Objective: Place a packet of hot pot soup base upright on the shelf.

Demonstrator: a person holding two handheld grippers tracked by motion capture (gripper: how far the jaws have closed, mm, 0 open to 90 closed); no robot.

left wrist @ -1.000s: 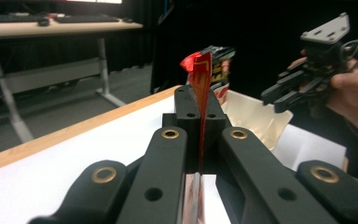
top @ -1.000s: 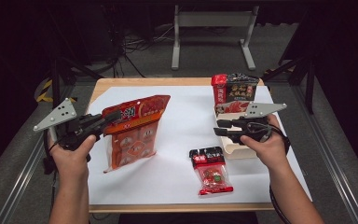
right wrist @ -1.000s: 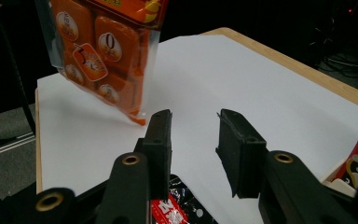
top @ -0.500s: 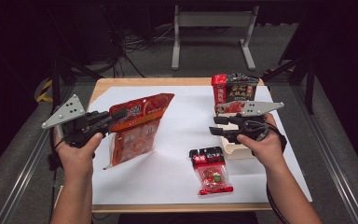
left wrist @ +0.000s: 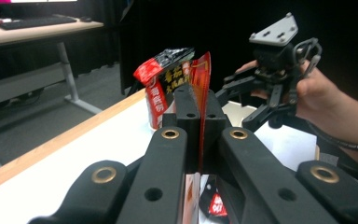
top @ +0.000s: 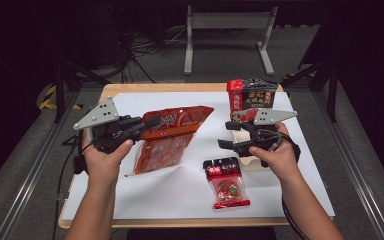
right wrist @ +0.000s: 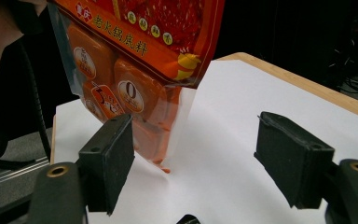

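Observation:
An orange-red seasoning bag (top: 172, 132) hangs tilted above the white sheet, its lower end near the paper. My left gripper (top: 152, 121) is shut on its top edge, and the left gripper view shows the jaws (left wrist: 199, 116) pinching the thin bag edge (left wrist: 204, 74). My right gripper (top: 225, 135) is at the right, pointing left toward the bag. Its jaws have just been opening and now stand open (right wrist: 196, 158) with nothing between them. The bag (right wrist: 135, 70) hangs beyond them.
A small red packet (top: 225, 182) lies on the white sheet (top: 180, 200) near the front. A dark and red noodle cup (top: 252, 100) stands at the back right. A pale box (top: 245, 161) sits under the right hand. Wooden table edge (top: 155, 88) runs behind.
The left hand has carried the bag to the right, toward the middle of the sheet. The right gripper's jaws stand wider apart than before, and that hand has stayed in place.

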